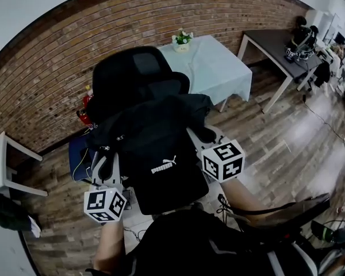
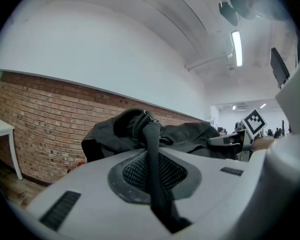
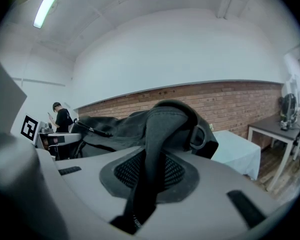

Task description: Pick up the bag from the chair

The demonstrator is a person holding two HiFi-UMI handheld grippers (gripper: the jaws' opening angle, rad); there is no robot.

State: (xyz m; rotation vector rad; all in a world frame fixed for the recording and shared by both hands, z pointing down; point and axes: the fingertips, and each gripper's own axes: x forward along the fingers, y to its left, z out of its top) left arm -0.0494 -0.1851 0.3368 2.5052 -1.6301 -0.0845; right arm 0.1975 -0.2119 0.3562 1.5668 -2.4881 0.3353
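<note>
A black backpack point(image 1: 161, 157) with a white logo hangs in front of the black office chair point(image 1: 132, 76), held up by its straps. At the bag's left side my left gripper point(image 1: 105, 167) is shut on one black strap point(image 2: 153, 159), which runs across the jaw pad and up to the bag point(image 2: 190, 136). On the bag's right my right gripper point(image 1: 206, 141) is shut on the other, wider strap point(image 3: 157, 149), which leads to the bag point(image 3: 115, 126). The chair's seat is hidden behind the bag.
A table with a pale cloth point(image 1: 215, 68) and a flower pot point(image 1: 182, 40) stands behind the chair by the brick wall. A dark desk point(image 1: 273, 42) is at the far right, a white table point(image 1: 6, 160) at the left. A person point(image 3: 63, 120) stands far off.
</note>
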